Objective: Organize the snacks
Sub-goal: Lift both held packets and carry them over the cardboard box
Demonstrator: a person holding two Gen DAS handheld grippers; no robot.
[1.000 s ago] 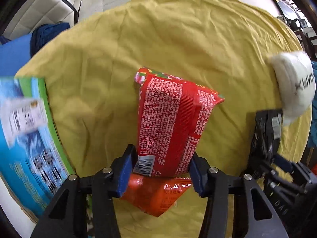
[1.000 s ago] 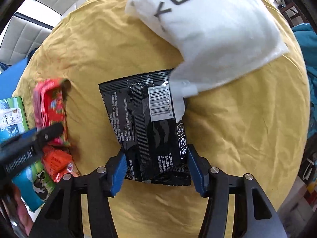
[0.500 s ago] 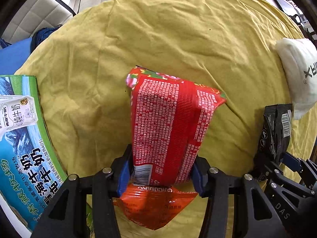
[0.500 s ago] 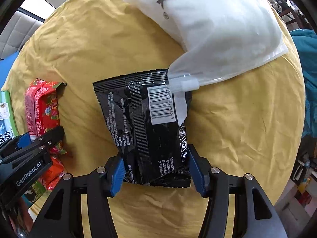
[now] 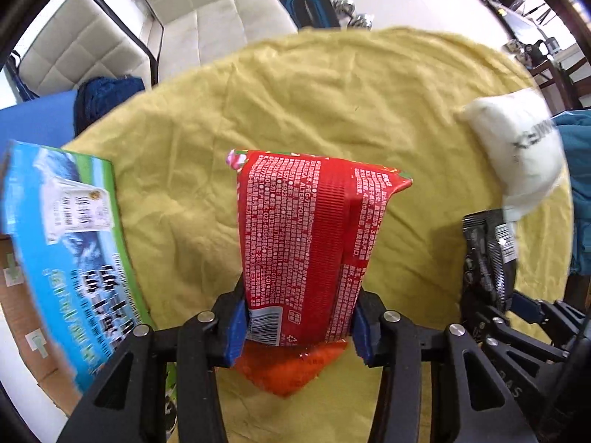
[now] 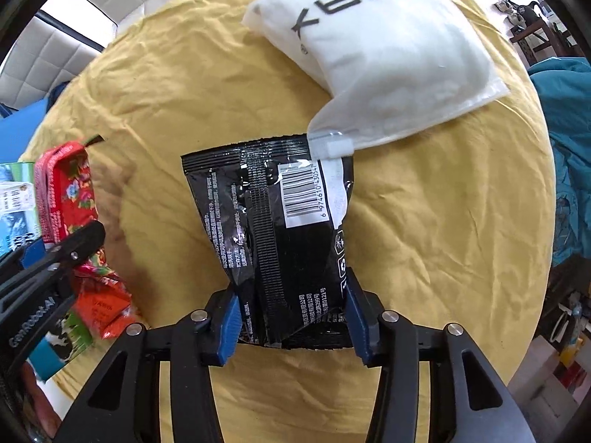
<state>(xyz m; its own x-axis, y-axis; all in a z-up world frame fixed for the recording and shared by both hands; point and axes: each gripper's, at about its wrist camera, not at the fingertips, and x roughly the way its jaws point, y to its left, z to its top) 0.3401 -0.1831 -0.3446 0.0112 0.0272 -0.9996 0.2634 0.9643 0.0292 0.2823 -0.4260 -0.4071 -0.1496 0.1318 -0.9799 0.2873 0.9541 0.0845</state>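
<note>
My left gripper (image 5: 297, 323) is shut on the lower end of a red snack packet (image 5: 310, 236), held above the yellow cloth. An orange packet (image 5: 291, 373) lies under it on the cloth. My right gripper (image 6: 290, 319) is shut on a black snack packet (image 6: 273, 229) with a white barcode label. Its top corner touches a white zip pouch (image 6: 380, 51). In the right wrist view the red packet (image 6: 64, 192) and the left gripper (image 6: 48, 262) show at the left. In the left wrist view the black packet (image 5: 487, 251) shows at the right.
A round table under a yellow cloth (image 5: 332, 103) holds everything. A blue-green milk carton box (image 5: 70, 243) stands at the left edge. A white padded sofa (image 5: 155, 11) and gym weights lie beyond. Teal fabric (image 6: 569, 140) hangs at the right.
The left gripper has lifted and tilted back with the red packet, so more of the room shows. The right gripper and black packet have hardly moved.
</note>
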